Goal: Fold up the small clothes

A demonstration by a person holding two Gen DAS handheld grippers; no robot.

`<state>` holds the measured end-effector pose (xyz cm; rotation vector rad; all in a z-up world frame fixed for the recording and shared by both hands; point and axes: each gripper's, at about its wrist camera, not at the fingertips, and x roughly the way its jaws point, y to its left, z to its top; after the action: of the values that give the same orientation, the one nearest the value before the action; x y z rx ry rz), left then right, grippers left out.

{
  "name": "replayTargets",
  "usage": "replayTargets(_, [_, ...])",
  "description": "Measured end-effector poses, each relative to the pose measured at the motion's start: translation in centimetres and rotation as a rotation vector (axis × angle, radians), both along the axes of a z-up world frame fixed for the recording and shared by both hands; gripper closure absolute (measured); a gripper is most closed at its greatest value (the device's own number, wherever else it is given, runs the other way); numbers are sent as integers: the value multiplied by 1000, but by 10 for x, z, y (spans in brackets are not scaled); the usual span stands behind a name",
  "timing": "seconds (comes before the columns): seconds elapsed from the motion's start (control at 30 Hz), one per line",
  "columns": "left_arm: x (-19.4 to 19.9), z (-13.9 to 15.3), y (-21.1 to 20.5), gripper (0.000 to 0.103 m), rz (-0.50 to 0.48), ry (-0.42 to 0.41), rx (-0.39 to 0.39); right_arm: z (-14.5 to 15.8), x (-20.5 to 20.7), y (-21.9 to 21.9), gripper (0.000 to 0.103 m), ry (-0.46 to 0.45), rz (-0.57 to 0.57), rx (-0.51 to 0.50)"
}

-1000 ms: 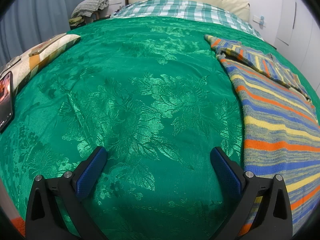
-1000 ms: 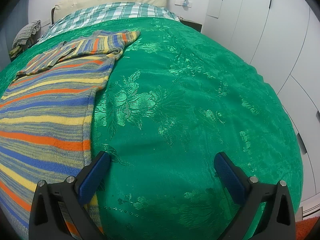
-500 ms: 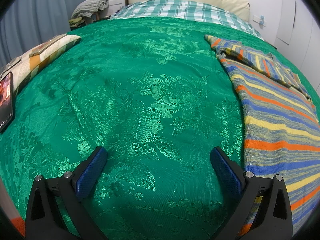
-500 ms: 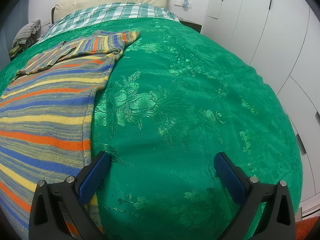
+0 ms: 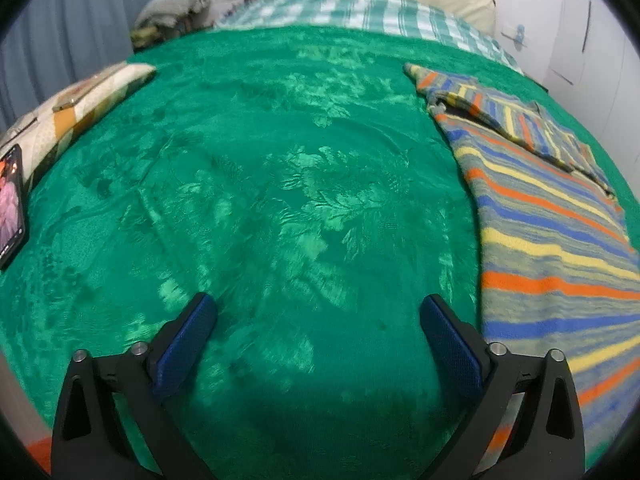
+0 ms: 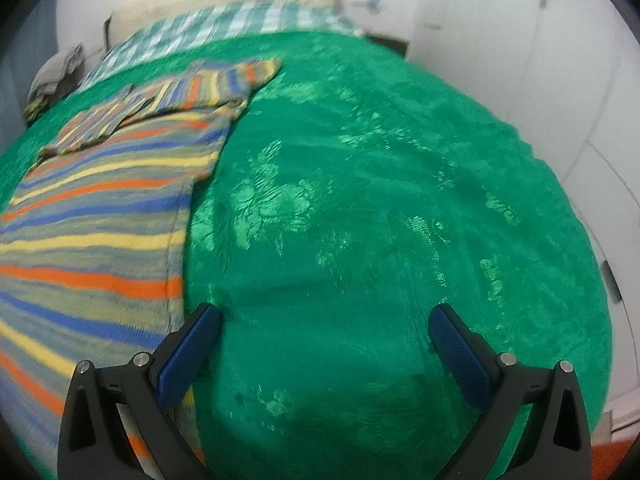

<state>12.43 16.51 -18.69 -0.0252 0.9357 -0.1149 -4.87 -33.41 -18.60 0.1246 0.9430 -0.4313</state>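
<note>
Sweater [image 5: 552, 240], striped orange/blue/yellow/grey, lies spread flat on green bedspread [image 5: 280, 200], sleeve folded across its far end. Left gripper [image 5: 318, 322] hangs over bare bedspread w/ jaws spread wide, nothing between the 2 blue pads; sweater edge just right of its right finger. Right gripper [image 6: 324, 330] likewise gaping, empty, its left finger over sweater's side edge [image 6: 100, 240]. Phone [image 5: 10, 204] w/ lit screen sits at bed's left side beside patterned pillow [image 5: 80, 104]. Both views slightly blurred.
</note>
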Motion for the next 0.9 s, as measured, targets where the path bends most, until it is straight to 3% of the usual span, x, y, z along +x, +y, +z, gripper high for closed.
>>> replayTargets(0.07, [-10, 19, 15, 2, -2, 21, -121, 21, -11, -7, 2, -36, -23, 23])
replayTargets(0.13, [-22, 30, 20, 2, -46, 34, -221, 51, -33, -17, 2, -129, -11, 160])
replayTargets(0.23, [-37, 27, -1, 2, -167, 120, -200, 58, -50, -17, 2, -92, 58, 370])
replayTargets(0.3, [-46, 15, -22, 6, -252, 179, -140, 43, -56, -6, 11, 29, 111, 499])
replayTargets(0.37, [-50, 7, -39, 24, -302, 210, -72, 28, -58, 6, 27, 105, 144, 552])
replayTargets(0.4, [-51, 7, -44, 27, -313, 209, -50, 23, -57, 12, 28, 115, 153, 562])
replayTargets(0.43, [-50, 8, -47, 43, -328, 207, -43, 20, -56, 16, 32, 117, 161, 562])
replayTargets(0.47, [-49, 9, -48, 74, -333, 217, -48, 16, -51, 22, 44, 126, 179, 553])
replayTargets(0.5, [-47, 9, -48, 90, -341, 239, -52, 13, -47, 27, 57, 135, 195, 551])
replayTargets(0.53, [-46, 9, -50, 96, -352, 261, -66, 8, -42, 33, 94, 165, 215, 546])
replayTargets(0.6, [-43, 14, -50, 98, -366, 266, -61, 5, -39, 36, 97, 199, 216, 547])
replayTargets(0.7, [-36, 33, -42, 99, -367, 287, -191, 19, -41, 29, 98, 172, 214, 607])
replayTargets(0.83, [5, 69, -41, 99, -351, 251, -366, 56, -23, 2, 98, 48, 212, 718])
replayTargets(0.9, [31, 82, -47, 99, -340, 235, -412, 71, -6, -9, 98, -3, 213, 733])
